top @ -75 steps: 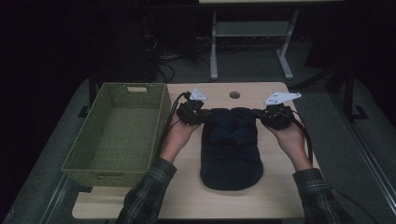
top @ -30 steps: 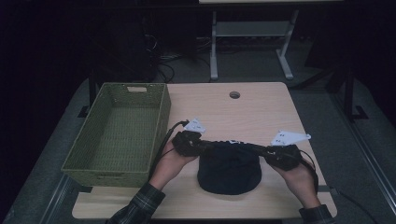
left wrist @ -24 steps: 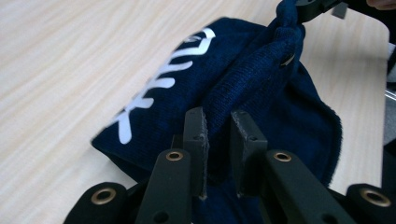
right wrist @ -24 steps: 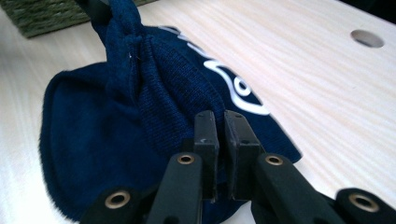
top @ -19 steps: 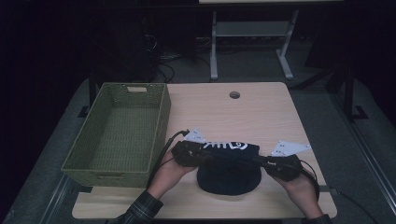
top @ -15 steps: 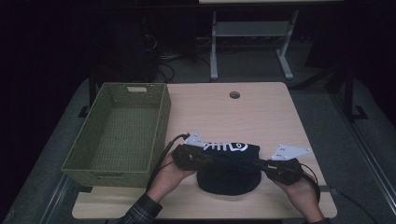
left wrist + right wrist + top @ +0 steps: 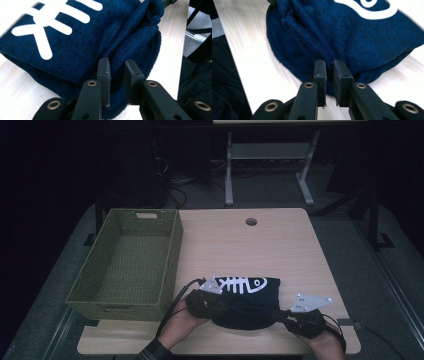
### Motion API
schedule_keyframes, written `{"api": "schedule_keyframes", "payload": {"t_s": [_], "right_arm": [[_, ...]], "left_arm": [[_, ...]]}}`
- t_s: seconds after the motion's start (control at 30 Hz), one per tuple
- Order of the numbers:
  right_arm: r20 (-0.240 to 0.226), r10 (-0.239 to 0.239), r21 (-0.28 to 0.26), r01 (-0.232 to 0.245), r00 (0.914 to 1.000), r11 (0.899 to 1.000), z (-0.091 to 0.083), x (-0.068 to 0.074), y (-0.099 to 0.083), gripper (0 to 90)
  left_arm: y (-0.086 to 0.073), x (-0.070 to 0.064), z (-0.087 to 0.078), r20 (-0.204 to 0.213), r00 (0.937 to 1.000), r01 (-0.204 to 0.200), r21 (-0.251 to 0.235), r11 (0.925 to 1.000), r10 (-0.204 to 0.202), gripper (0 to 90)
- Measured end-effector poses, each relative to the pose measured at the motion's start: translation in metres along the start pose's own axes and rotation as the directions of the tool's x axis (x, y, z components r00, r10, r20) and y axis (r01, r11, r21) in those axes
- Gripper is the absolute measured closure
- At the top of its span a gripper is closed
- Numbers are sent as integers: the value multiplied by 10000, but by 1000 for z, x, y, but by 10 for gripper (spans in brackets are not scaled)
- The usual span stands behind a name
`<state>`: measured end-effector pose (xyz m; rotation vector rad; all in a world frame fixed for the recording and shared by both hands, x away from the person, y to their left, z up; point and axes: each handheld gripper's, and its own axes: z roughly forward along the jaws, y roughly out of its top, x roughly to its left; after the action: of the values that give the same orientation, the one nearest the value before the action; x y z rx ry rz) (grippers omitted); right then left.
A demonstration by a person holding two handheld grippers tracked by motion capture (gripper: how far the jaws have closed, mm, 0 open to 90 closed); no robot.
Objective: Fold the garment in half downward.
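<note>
**Both claws clamped on the folded sweater**

From the high view, your navy sweater (image 7: 245, 302) lies folded near the table's (image 7: 280, 250) front edge, its white fishbone print up, just right of the green basket (image 7: 127, 262). Your left claw (image 7: 212, 305) and right claw (image 7: 290, 317) meet its two ends.

In the left gripper view, your left claw (image 7: 116, 75) pinches a knit fold between its jaws.

In the right gripper view, your right claw (image 7: 329, 72) grips the sweater's (image 7: 352, 35) edge, jaws nearly together.

Overhead looks down; both tongs cameras close on sweater (image 7: 247, 302).
</note>
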<state>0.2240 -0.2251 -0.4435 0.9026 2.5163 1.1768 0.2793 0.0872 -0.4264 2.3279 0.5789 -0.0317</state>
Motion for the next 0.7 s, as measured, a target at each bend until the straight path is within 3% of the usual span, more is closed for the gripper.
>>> {"api": "schedule_keyframes", "payload": {"t_s": [0.17,0.3,0.53,0.7], "right_arm": [[-143,-110,477,117,9998,9988,6,9,-6,825],[-230,-174,744,191,9996,9970,9,14,-10,823],[-133,-153,557,160,9998,9983,-2,11,-11,764],[147,68,330,-72,9999,9994,-15,0,-15,756]], "left_arm": [[-8,-6,7,-40,9999,-158,444,9989,160,763],[-10,-8,6,-95,9998,-170,433,9989,174,747],[-7,-9,-13,112,9999,82,-119,9999,-81,627],[-3,-6,-34,-104,9999,116,-621,9980,-123,615]]}}
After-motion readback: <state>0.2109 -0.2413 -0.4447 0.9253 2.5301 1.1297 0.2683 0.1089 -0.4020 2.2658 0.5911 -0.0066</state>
